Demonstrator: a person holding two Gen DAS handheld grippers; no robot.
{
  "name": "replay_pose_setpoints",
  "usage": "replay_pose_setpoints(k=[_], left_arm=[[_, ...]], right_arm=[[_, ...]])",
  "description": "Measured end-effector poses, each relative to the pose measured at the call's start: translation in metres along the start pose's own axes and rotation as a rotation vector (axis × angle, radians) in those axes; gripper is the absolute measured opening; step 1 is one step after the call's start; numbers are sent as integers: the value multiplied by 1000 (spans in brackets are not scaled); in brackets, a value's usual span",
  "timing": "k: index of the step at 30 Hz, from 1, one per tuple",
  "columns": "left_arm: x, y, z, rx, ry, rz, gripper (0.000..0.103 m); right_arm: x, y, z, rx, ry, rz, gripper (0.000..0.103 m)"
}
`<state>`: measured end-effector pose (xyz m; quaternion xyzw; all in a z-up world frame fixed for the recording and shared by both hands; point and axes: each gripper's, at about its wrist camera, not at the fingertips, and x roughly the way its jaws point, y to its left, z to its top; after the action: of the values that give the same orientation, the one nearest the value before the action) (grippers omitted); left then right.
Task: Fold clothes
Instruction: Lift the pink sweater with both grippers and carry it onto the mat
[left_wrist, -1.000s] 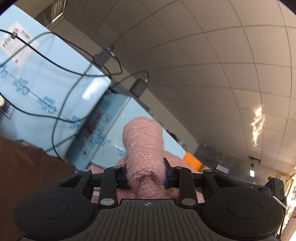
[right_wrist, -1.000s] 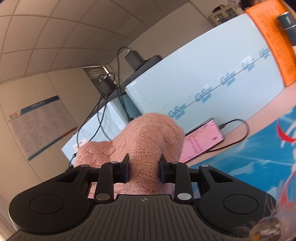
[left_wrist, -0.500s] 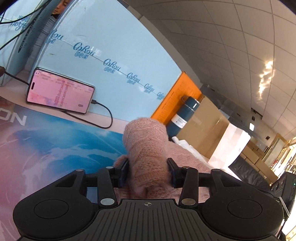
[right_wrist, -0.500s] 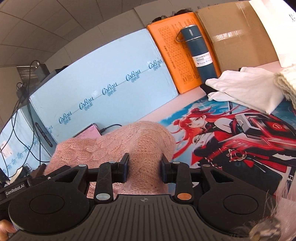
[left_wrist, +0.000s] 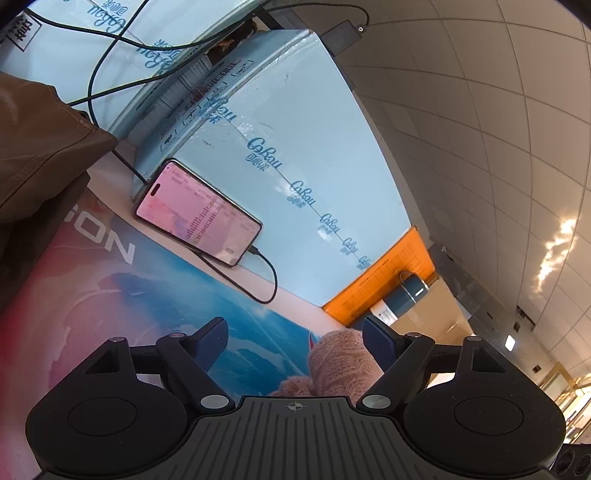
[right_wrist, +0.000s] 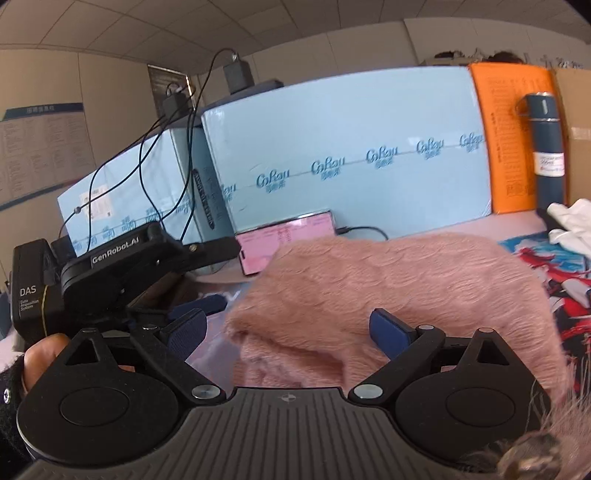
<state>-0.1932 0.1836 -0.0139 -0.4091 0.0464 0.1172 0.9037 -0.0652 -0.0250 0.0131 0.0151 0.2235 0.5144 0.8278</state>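
Left gripper (left_wrist: 295, 338) at bottom of frame, jaws spread wide, blue pads (left_wrist: 380, 341) apart. Pink fuzzy sweater (left_wrist: 341, 360) bunched between the fingers, close against the right pad, well clear of the left one. Printed blue and pink mat (left_wrist: 155, 295) underneath, white letters near its left edge. Phone (left_wrist: 197, 218) with lit pink screen lying flat beyond the mat, black cable (left_wrist: 271, 280) plugged into its near end and looping. Light blue box (left_wrist: 295, 147) right behind the phone. Orange board (left_wrist: 391, 284) and dark blue flask (left_wrist: 408, 293) farther right. Brown leather bag (left_wrist: 40, 140) at left edge. Black wires (left_wrist: 110, 44) crossing top left.
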Motion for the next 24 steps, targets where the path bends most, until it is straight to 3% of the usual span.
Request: replay_pose_setpoints(k=[4,5,7,8,9,10,18,19,20,21,22,24], left_arm=[[3,2,-1,-13,15,-8,82],[4,1,-2,-14,23,-10,82],[7,1,-3,-14,38,-14,82],[8,1,-4,-15,46,-16,82],[9,1,-4,-15,54,-18,82],[10,1,-5,-16,61,-20,82],[40,-25,-29,179,272,-15,79],[44,-28,-32,203,298,-19,69],[47,-29,-34,205,315,-51,41],[49,-29,-35,207,330,-77,28],[50,-27,-36,201,335,-75,17],[45,-22,-34,169,312,-85,14]], right_arm=[[32,5,-2,19,59,-93,94],[34,2,-2,27,53,-113,86],[31,-8,-3,70,24,-139,58],[28,-14,-3,95,14,-144,49],[25,-20,-3,121,4,-147,32],[22,-27,-3,150,-5,-138,25],[-22,-61,10,319,-190,-58,21],[-26,-63,13,328,-209,-51,21],[-28,-65,15,329,-224,-44,21],[-30,-66,18,328,-238,-37,21],[-31,-66,20,323,-247,-32,21],[-33,-65,25,318,-269,-14,21]])
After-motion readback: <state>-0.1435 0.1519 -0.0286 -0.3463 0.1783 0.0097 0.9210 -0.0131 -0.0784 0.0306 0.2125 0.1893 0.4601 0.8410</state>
